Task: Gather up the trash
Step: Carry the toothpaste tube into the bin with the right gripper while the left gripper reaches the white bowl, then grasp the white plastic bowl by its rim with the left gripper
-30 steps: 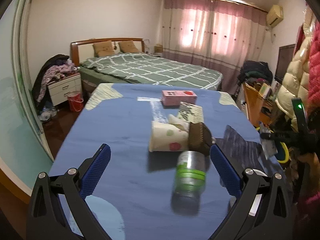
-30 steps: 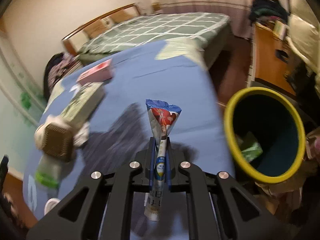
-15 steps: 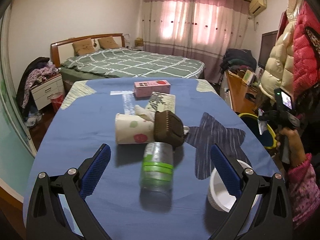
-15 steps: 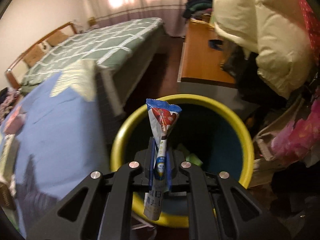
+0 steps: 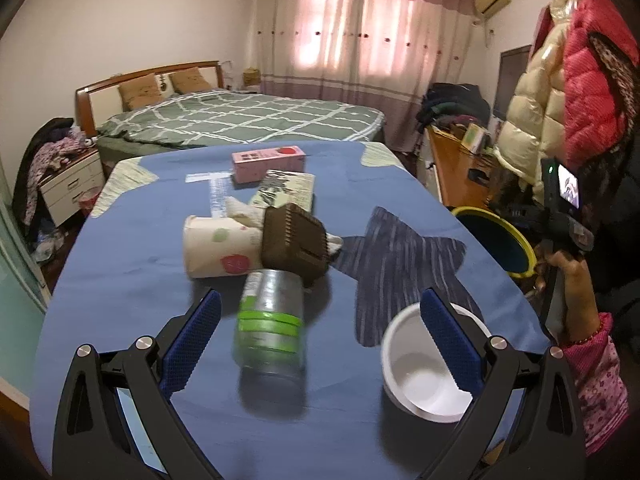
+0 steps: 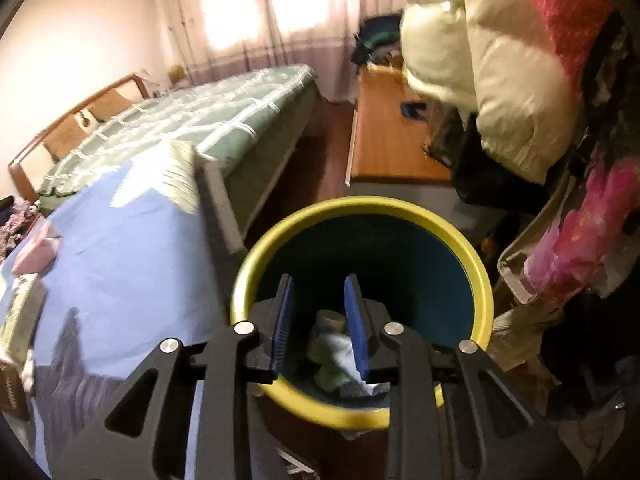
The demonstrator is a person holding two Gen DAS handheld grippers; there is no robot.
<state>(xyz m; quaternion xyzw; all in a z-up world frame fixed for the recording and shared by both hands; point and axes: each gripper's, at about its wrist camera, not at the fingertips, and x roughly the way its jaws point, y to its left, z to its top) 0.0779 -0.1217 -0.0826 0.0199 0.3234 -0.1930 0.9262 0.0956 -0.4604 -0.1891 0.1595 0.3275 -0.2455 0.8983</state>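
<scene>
My right gripper [image 6: 320, 320] hangs over the yellow-rimmed dark bin [image 6: 480, 276], jaws opening and empty, so trash drops inside. My left gripper [image 5: 320, 344] waits wide open around the clear green-banded plastic bottle [image 5: 270, 328], at the blue-clothed desk's [image 5: 132, 264] six o'clock.

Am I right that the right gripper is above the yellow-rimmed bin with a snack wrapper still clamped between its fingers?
Not quite. The right gripper is above the yellow-rimmed bin, but nothing is clamped between its fingers: they are opening with an empty gap, and through it only trash lying inside the bin shows. The right wrist view shows this.
</scene>
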